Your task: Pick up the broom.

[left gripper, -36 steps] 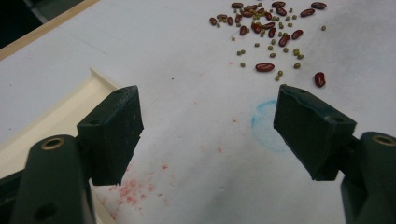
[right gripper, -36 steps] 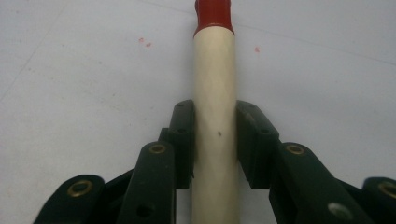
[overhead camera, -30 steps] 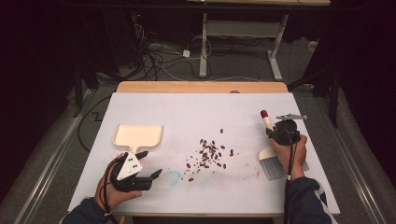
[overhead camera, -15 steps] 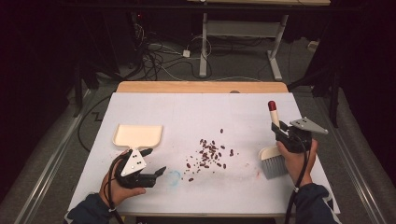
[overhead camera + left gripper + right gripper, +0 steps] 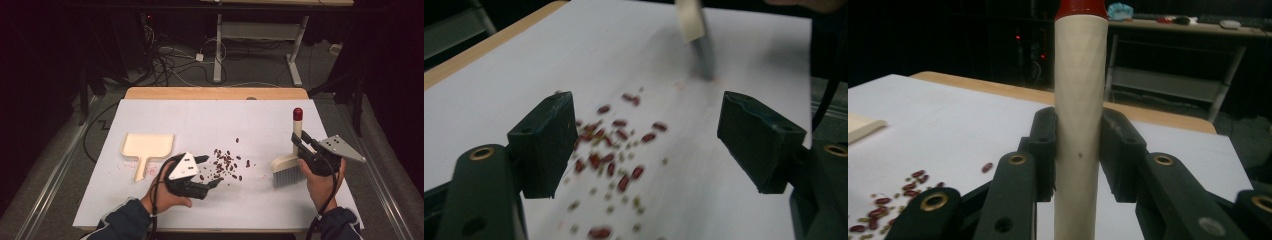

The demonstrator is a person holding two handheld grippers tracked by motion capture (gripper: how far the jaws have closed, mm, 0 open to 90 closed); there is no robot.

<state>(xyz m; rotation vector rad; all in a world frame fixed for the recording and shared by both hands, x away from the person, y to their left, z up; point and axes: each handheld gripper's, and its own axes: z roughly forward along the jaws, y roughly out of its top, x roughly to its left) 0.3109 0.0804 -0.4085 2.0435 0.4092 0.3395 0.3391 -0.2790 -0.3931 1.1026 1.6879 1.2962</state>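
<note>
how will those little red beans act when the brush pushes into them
The beans are small, rounded and loose, so they will probably roll and scatter rather than move as one clump. The white table cover looks smooth, so strays may skid wide. The brush has broad bristles, which should help gather them.

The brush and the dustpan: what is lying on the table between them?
In the high view, the scattered red beans lie between the brush and the dustpan. The open left gripper is there too, beside the beans.
</note>
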